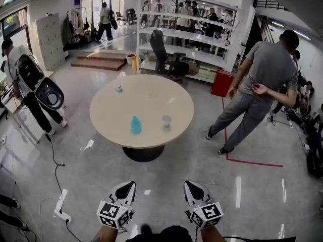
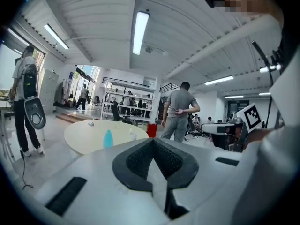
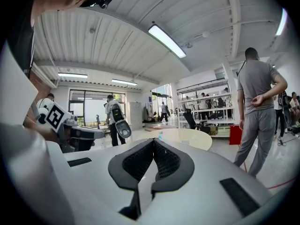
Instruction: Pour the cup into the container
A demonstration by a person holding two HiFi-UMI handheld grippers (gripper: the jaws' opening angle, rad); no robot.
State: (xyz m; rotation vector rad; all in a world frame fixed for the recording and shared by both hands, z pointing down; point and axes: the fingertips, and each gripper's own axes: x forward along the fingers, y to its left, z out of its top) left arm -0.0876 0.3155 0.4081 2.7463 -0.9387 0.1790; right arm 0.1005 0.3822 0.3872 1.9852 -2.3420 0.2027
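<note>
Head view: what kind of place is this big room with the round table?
Probably a workshop or lab in an office building: a round table stands on a shiny open floor, with tall white shelves and an office chair behind it.

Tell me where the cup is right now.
In the head view the cup stands on the round table near its closest edge, right of the blue container and apart from it.

Open lab hall, white shelving [image 1: 186, 34], round table [image 1: 151, 97], polished floor [image 1: 166, 185], fluorescent ceiling lights [image 2: 139, 32]
</note>
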